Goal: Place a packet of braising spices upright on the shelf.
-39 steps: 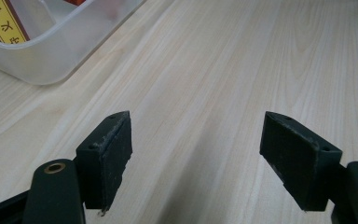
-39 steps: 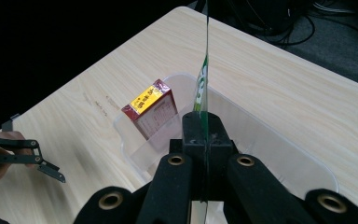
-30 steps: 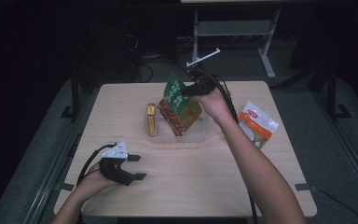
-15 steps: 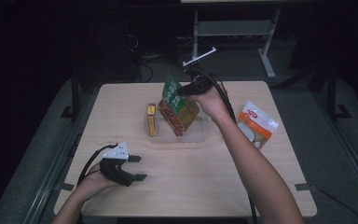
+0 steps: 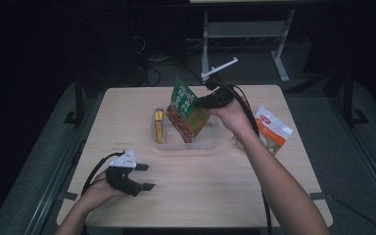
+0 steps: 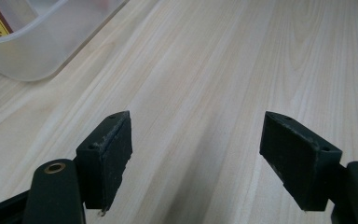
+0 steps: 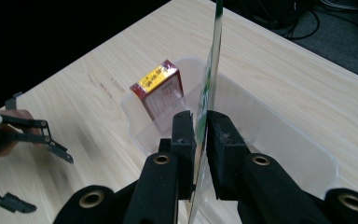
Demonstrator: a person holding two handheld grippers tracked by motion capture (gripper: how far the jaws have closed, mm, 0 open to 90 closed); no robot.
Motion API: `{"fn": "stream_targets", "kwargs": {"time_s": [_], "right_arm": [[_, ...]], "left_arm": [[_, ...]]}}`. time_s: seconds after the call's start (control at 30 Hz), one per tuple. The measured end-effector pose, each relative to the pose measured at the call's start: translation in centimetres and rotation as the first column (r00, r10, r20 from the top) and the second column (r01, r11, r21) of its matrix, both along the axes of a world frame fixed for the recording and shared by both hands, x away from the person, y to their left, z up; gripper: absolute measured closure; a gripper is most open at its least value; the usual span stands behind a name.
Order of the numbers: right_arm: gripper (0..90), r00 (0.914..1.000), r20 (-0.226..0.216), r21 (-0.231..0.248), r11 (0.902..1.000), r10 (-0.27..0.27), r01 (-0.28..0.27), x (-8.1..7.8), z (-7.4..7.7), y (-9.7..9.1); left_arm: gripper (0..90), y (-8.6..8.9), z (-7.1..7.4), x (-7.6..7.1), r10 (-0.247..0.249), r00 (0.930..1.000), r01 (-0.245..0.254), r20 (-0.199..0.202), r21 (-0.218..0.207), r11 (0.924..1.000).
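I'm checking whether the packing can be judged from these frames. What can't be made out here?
- High view: print on the green pouch and the white bag is too small to read.
- Right gripper view: the pouch shows edge-on, its faces hidden; the right gripper covers its lower part.
- Left gripper view: the clear tub is cut off by the top edge.

A light wooden table [image 5: 191, 191] is seen; on it are laid a clear plastic tub [image 5: 210, 142] and, well apart, an orange-white pouch [image 5: 272, 129].
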State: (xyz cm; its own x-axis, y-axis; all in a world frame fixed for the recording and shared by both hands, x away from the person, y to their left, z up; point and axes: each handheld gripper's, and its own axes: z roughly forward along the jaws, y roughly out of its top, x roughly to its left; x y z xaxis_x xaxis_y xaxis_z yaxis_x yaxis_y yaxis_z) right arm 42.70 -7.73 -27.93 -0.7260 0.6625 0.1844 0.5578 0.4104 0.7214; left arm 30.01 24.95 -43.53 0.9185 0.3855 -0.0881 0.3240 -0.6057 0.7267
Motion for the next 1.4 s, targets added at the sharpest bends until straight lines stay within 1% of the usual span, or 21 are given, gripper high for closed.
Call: {"fn": "stream_targets", "kwargs": {"time_s": [0.17,0.27,0.37,0.4,0.43,0.67,0.7,0.8,0.93,1.0,1.1,1.13,1.3,1.4], "right_arm": [[81.6,1.0,0.002,0.019,0.9998,0.0,0.0,-0.7,-0.4,-1.0],[84.7,1.0,0.004,0.025,0.9997,-0.002,0.002,-1.0,-0.6,-1.4],[89.3,0.9999,0.013,0.021,0.9998,-0.007,0.007,-0.9,-0.7,-1.5],[89.7,0.9999,0.015,0.021,0.9998,-0.005,0.004,-0.9,-0.7,-1.5],[89.7,1.0,0.007,0.028,0.9996,-0.006,0.006,-0.8,-0.6,-1.5],[90.0,0.9997,0.025,0.016,0.9999,-0.006,0.006,-0.3,-0.2,-0.6],[90.0,0.9997,0.025,0.012,0.9999,-0.004,0.003,-0.2,-0.1,-0.4],[90.0,0.9995,0.03,0.004,1.0,-0.002,0.002,0.2,0.2,0.3],[90.0,0.9994,0.036,-0.007,1.0,-0.001,0.002,0.8,0.4,1.1],[90.0,0.9995,0.03,-0.005,1.0,-0.001,0.001,1.0,0.6,1.5],[90.0,0.9993,0.038,-0.023,0.9997,0.004,-0.003,1.4,0.9,2.0],[90.0,0.9991,0.043,-0.02,0.9998,0.005,-0.004,1.5,0.8,2.2],[90.0,0.9993,0.036,-0.017,0.9998,0.011,-0.01,1.6,0.9,2.7],[89.9,0.999,0.04,-0.024,0.9996,0.018,-0.017,1.7,0.9,2.9]], "left_arm": [[24.6,0.0,0.0,0.0,-0.001,1.0,0.001,0.003,0.006,1.0],[24.6,0.0,0.0,0.0,-0.001,1.0,0.001,0.003,0.008,1.0],[24.6,0.0,0.0,0.0,-0.001,1.0,0.001,0.004,0.006,1.0],[24.6,0.0,0.0,0.0,-0.001,1.0,0.001,0.004,0.006,1.0],[24.6,0.1,0.1,0.0,0.0,1.0,0.0,0.003,0.006,1.0],[24.8,0.1,0.0,0.0,0.004,1.0,-0.004,0.0,0.002,1.0],[24.8,0.0,0.0,-0.1,0.008,1.0,-0.008,-0.003,-0.004,1.0],[24.8,0.1,0.0,0.0,0.003,1.0,-0.003,-0.003,0.003,1.0],[24.8,0.2,0.0,0.0,0.002,1.0,-0.002,0.002,0.0,1.0],[24.8,0.2,0.0,0.0,0.0,1.0,0.0,0.003,0.003,1.0],[24.8,0.1,0.0,0.0,0.0,1.0,0.0,0.003,0.003,1.0],[24.8,0.1,0.0,0.0,0.0,1.0,0.0,0.001,0.002,1.0],[24.8,0.1,0.0,0.0,-0.005,1.0,0.005,0.001,0.008,1.0],[24.8,0.0,-0.1,0.0,-0.01,0.9999,0.01,0.004,0.011,0.9999]]}}
